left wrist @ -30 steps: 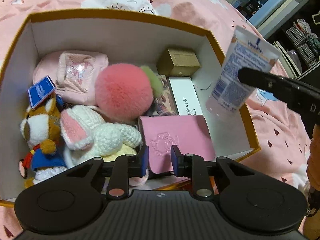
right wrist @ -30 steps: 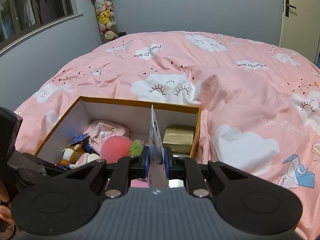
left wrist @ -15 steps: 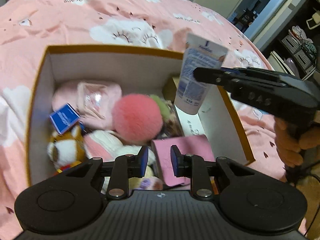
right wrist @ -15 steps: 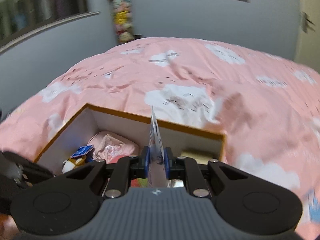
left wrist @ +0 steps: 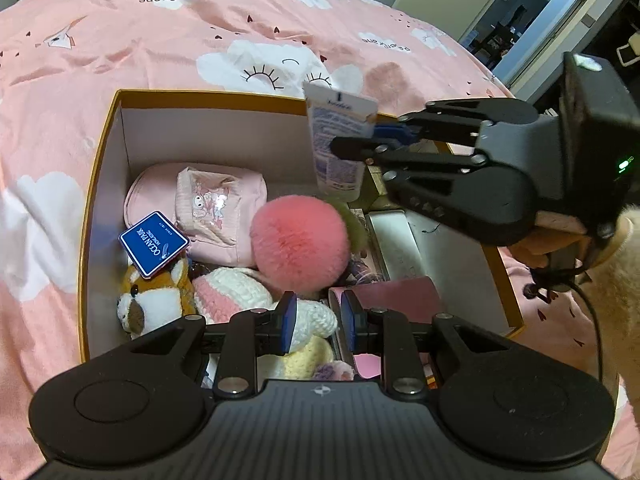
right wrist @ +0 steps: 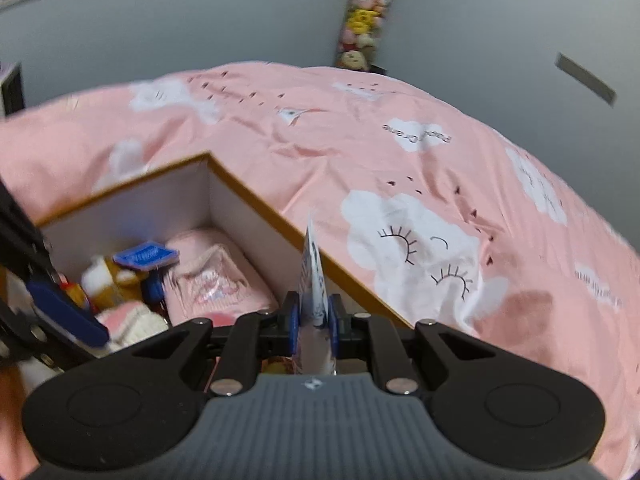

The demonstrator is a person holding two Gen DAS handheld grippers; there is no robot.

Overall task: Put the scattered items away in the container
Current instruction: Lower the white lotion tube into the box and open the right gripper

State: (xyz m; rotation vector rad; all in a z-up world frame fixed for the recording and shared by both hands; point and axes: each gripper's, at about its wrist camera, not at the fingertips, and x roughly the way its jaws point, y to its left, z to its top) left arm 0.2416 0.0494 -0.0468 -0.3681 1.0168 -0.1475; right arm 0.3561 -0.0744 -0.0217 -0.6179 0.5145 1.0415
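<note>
An open cardboard box (left wrist: 100, 152) with an orange rim sits on the pink bedspread; it also shows in the right wrist view (right wrist: 248, 196). It holds a pink pompom (left wrist: 300, 240), a pink pouch (left wrist: 216, 208), plush toys (left wrist: 156, 304), a pink wallet (left wrist: 400, 292) and small boxes. My right gripper (left wrist: 360, 140) is shut on a white cream tube (left wrist: 336, 148) and holds it upright above the box's back right part; the tube shows edge-on in the right wrist view (right wrist: 314, 280). My left gripper (left wrist: 316, 322) is open and empty above the box's near edge.
The pink bedspread (left wrist: 200, 32) with cloud prints surrounds the box. A doorway (left wrist: 520, 20) and shelving lie beyond the bed at the right. A column of plush toys (right wrist: 364, 20) stands against the grey wall.
My right gripper has carried the tube left from outside the box's right wall to over the box interior. My left gripper has pulled back and up, showing the whole box.
</note>
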